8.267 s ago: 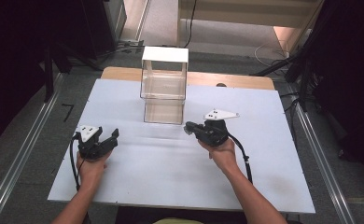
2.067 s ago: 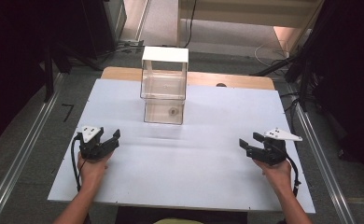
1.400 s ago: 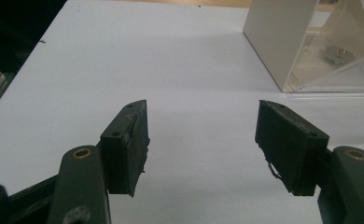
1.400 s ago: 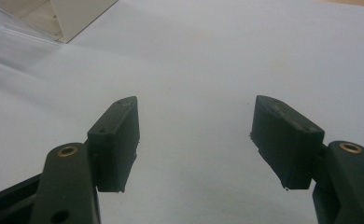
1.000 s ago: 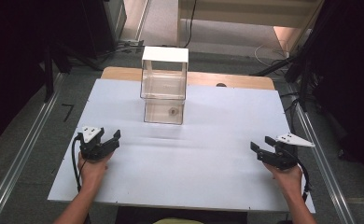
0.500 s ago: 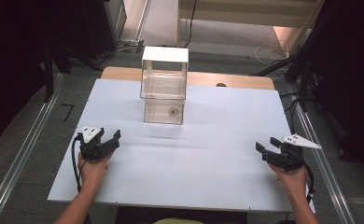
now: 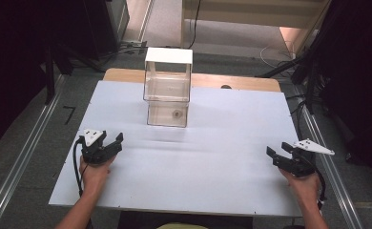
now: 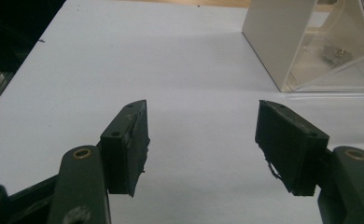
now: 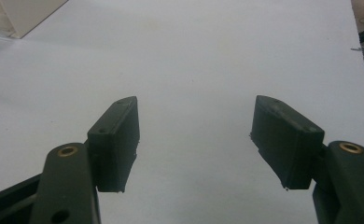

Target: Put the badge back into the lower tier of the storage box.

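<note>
A clear plastic box (image 7: 168, 94) with a white top stands upright at the far middle of the white table (image 7: 212, 186); a small dark object (image 7: 176, 114) lies inside its lower part. In the left gripper view the box (image 8: 311, 42) is at the upper right, with the small object (image 8: 332, 52) inside. My left gripper (image 7: 112, 143) rests at the table's near left, open and empty (image 8: 202, 140). My right gripper (image 7: 275, 156) sits at the near right edge, open with nothing between its jaws (image 9: 196, 140). A corner of the box (image 9: 26, 14) shows at the upper left there.
A wooden board (image 7: 251, 82) lies under the table's far edge. Metal rails (image 7: 26, 157) run along the floor on both sides. Cables (image 7: 274, 52) lie on the floor behind the table. Dark curtains close in left and right.
My right gripper has moved from near the box out to the table's near right edge, drifting a little farther right in the last second. The left gripper has stayed put.
</note>
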The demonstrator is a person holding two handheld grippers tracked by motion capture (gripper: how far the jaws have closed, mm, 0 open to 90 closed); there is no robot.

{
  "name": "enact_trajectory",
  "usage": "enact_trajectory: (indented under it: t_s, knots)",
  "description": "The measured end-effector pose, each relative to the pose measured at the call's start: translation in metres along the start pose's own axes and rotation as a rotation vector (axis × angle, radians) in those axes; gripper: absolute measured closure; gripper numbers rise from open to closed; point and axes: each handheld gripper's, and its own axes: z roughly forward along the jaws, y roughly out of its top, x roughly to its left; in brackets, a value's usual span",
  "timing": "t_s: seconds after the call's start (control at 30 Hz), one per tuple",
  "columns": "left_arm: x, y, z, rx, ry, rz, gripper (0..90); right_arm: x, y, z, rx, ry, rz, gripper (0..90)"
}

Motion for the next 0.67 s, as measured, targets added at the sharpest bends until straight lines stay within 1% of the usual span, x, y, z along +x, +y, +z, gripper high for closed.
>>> enact_trajectory:
  t_s: [0.17,0.43,0.67]
  knots:
    - [0.0003,-0.0001,0.0002,-0.003,-0.002,-0.001,34.6,-0.0021,-0.0012,-0.0012,0.001,-0.011,0.0,30.5]
    - [0.0002,-0.0002,0.0002,-0.002,-0.001,0.001,34.6,-0.0081,-0.0042,-0.0041,0.001,-0.029,0.013,30.5]
    - [0.0002,-0.0013,0.0015,0.007,-0.004,0.006,34.2,-0.0079,-0.0046,-0.0036,0.005,-0.036,0.011,29.7]
